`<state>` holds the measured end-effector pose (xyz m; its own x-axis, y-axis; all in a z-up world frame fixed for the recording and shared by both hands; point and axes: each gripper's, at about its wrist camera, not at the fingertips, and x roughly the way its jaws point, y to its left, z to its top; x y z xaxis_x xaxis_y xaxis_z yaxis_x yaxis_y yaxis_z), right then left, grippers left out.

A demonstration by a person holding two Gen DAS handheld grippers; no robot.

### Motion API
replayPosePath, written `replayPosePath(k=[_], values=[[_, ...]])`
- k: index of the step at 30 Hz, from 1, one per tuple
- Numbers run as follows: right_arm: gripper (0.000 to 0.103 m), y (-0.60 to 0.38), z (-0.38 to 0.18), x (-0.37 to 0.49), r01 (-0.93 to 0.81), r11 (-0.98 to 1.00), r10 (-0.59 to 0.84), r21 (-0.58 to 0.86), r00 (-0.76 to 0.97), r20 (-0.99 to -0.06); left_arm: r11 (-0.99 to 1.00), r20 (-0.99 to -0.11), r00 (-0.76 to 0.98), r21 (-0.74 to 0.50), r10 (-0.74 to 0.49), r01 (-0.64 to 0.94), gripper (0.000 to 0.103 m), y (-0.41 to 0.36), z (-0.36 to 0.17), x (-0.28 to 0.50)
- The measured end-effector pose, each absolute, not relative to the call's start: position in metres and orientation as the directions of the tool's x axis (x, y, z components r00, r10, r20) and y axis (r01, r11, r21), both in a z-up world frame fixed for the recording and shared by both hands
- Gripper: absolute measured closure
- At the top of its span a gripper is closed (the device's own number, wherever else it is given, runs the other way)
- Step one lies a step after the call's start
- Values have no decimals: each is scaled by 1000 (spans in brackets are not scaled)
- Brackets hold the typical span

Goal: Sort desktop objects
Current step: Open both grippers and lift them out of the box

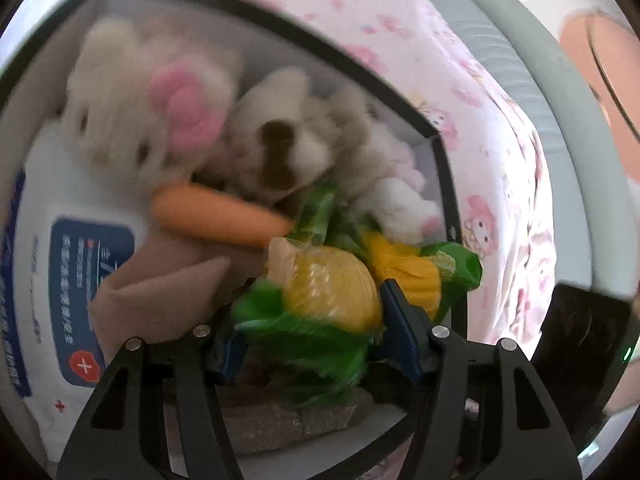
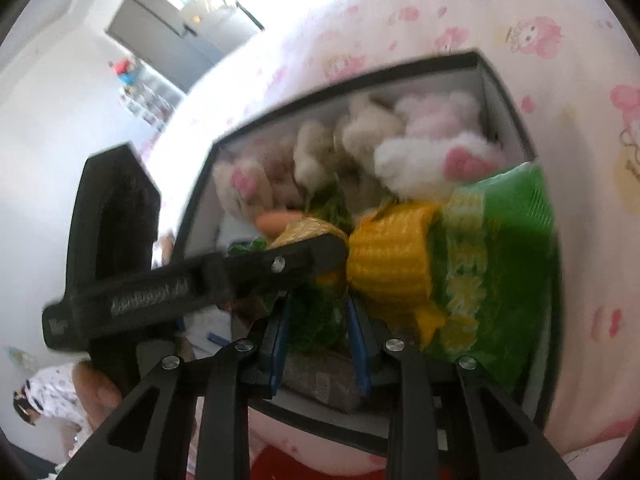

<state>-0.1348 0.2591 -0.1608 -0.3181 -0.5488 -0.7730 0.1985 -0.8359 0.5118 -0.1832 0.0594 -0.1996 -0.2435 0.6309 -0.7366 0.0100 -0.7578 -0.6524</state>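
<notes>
Gripping from both sides, the left gripper [image 1: 316,320] in the left wrist view has its blue pads against a toy corn [image 1: 332,292] wrapped in green leaves, low in the centre of the frame. I judge the jaws are clamped on it, so that it can be carried into the box [image 1: 448,184], a dark-rimmed box which fills most of the frame. A second corn [image 1: 412,272] lies just to the right of it. A carrot [image 1: 220,216] lies in the middle, touching the plush toys [image 1: 224,120] above it. A white wipes pack [image 1: 60,272] lies at the left wall of the box. The picture is blurred, so I believe the hand is moving.

In the right wrist view, the right gripper [image 2: 318,312] sits low in the centre, with its jaws apart around some green leaves; I cannot tell if they press them. The left gripper crosses the frame from the left, and the second corn [image 2: 388,260] is right of centre. Everything is collected in one box, which fits the sorting.
</notes>
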Motion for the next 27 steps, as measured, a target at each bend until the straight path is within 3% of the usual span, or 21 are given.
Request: replayPosePath(k=[3,8,16,27], values=[[78,261,-160,-133,195,-841,-541,505,-317,-779,-759,-740,-237,-651,630,14,42,56,-195,-181],[78,280,-148,-129,175,-801,-593,573,-372,-714,-777,-736,-308,-630,603,-17,43,46,-168,-168],[78,274,-149,-132,163,-825,-558,542,-392,-732,-850,-788,-352,-526,504,-39,60,45,-154,-161],[78,251,-157,-136,189,-851,-524,491,-376,-764,-836,-783,-331,-547,527,-39,59,54,-162,-165]])
